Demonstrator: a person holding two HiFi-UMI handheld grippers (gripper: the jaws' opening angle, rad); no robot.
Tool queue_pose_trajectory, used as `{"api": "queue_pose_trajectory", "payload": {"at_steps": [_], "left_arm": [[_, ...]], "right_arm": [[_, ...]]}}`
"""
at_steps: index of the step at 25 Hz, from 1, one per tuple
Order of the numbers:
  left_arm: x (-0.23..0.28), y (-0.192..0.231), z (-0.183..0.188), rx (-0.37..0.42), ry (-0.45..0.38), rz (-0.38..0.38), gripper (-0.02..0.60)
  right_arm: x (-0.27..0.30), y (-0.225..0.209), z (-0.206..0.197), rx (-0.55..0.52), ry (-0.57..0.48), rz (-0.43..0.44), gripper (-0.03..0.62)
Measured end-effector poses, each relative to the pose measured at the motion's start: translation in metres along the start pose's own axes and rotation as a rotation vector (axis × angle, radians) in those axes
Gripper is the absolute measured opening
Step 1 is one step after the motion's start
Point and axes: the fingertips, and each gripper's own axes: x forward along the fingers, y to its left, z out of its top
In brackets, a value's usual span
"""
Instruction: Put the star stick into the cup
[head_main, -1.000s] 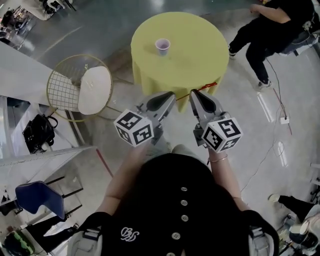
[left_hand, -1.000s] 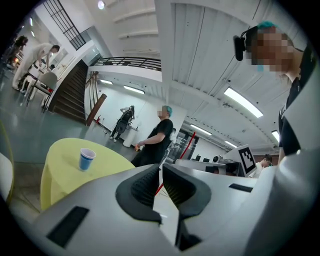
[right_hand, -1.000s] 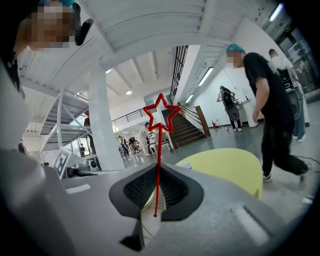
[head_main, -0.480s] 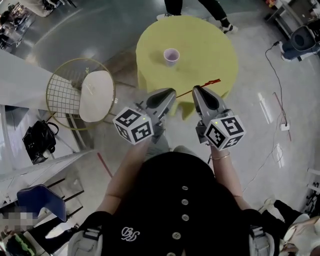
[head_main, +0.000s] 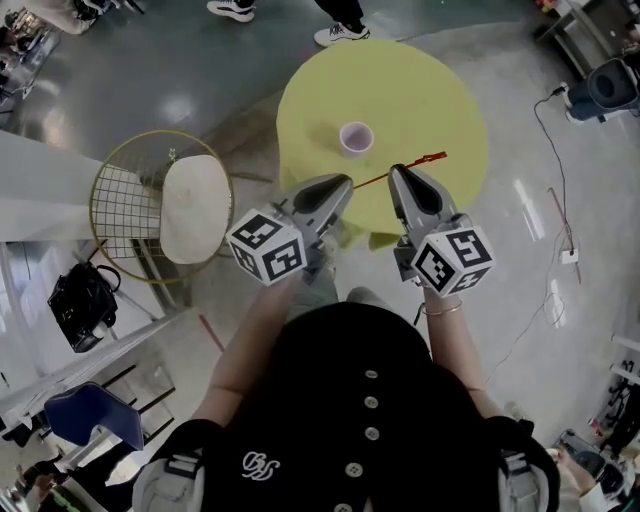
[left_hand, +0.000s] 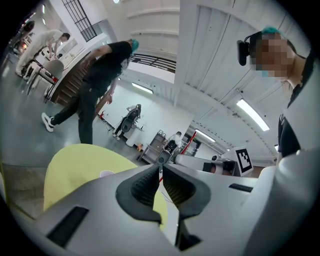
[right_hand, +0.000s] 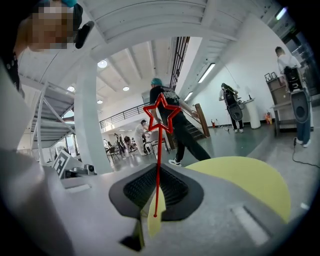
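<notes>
Insertion outstanding: stick (right_hand: 159, 150) is pinched in the nearly closed jaws of the right gripper (head_main: 398, 172), well short of the cup (head_main: 355, 137), which stands upright and apparently empty on the table (head_main: 440, 100); left gripper (head_main: 345, 182), jaws together on nothing, is likewise short of the cup.

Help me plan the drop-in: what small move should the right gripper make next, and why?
Probably carry the right gripper forward until it is over the cup. It is shut on the star stick, but the cup stands farther in on the yellow table, ahead of the gripper.
</notes>
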Motion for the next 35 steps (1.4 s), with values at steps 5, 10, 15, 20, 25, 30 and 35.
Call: {"api": "queue_pose_trajectory", "payload": {"at_steps": [5, 10, 15, 20, 25, 30, 35], "left_arm": [[0.004, 0.024, 0.009, -0.004, 0.020, -0.020, 0.029], [0.016, 0.038, 0.020, 0.001, 0.034, -0.046, 0.029], [0.032, 0.057, 0.023, -0.012, 0.062, -0.056, 0.029], [0.036, 0.070, 0.026, -0.020, 0.077, -0.062, 0.029], [0.046, 0.078, 0.022, -0.033, 0.101, -0.065, 0.029], [0.052, 0.085, 0.015, -0.045, 0.126, -0.074, 0.029], [0.058, 0.080, 0.013, -0.053, 0.136, -0.078, 0.029]], "right_arm": [[0.025, -0.003, 0.004, -0.005, -0.001, -0.020, 0.012], [0.039, -0.017, 0.015, -0.004, -0.016, -0.056, 0.012], [0.057, -0.035, 0.019, 0.007, -0.011, -0.084, 0.012], [0.067, -0.042, 0.023, 0.017, -0.018, -0.110, 0.012], [0.071, -0.057, 0.020, 0.032, -0.015, -0.138, 0.012], [0.073, -0.065, 0.012, 0.052, -0.005, -0.163, 0.014], [0.068, -0.073, 0.011, 0.060, 0.005, -0.183, 0.012]]}}
